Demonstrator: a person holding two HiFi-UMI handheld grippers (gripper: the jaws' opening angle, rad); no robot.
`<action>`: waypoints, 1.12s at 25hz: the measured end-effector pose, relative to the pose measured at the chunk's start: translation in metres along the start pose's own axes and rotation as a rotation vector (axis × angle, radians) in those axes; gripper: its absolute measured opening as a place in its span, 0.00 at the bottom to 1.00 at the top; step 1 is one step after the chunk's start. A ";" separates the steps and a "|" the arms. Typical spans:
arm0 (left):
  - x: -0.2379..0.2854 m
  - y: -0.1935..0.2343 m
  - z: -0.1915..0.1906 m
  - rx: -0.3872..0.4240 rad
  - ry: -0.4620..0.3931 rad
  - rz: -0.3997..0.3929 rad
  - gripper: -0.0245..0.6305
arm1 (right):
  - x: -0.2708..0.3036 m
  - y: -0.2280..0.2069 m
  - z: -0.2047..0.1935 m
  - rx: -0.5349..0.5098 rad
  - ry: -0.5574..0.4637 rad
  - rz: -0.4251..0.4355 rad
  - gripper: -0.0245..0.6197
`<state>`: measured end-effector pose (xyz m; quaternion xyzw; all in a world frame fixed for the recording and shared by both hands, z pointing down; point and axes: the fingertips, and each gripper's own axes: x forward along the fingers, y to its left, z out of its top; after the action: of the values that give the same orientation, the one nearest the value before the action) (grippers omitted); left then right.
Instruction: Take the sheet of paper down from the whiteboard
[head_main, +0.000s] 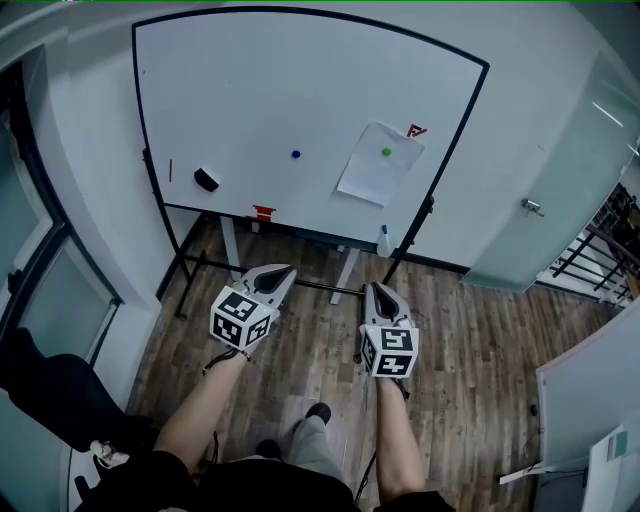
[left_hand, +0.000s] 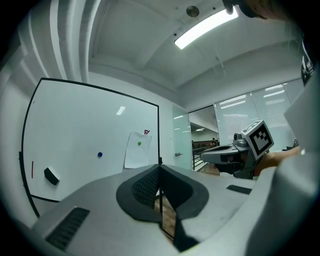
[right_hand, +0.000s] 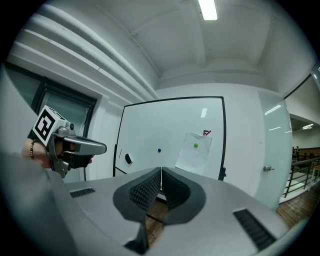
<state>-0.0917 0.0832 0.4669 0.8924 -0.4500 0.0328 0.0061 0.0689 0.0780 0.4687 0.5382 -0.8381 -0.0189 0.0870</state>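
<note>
sheet of paper (head_main: 378, 166) hangs tilted under a green magnet (head_main: 386, 152) at the right of the whiteboard (head_main: 250, 90), well ahead; right gripper (head_main: 381, 292) is nearer than left gripper (head_main: 285, 272); both pinched closed, empty

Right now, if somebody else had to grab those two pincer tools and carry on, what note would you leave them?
Left gripper: jaws together, holding nothing, held out in front of the black-framed whiteboard, well short of it.
Right gripper: the same, shut and empty.
White sheet of paper: on the board's right side, pinned near its top by a round green magnet.
Done: nothing yet; the sheet is untouched.
To do: step up to the board, probably free the magnet, grip the sheet, take it down.
</note>
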 end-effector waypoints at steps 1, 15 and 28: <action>0.005 0.004 -0.002 -0.004 0.000 0.002 0.07 | 0.007 -0.003 -0.001 -0.001 0.001 0.000 0.08; 0.120 0.092 0.018 0.030 0.006 0.059 0.07 | 0.145 -0.078 0.020 -0.017 -0.044 0.034 0.08; 0.251 0.142 0.044 0.070 0.024 0.099 0.07 | 0.253 -0.179 0.040 0.029 -0.088 0.056 0.08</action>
<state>-0.0547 -0.2042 0.4359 0.8683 -0.4919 0.0597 -0.0213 0.1205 -0.2292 0.4386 0.5143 -0.8561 -0.0279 0.0427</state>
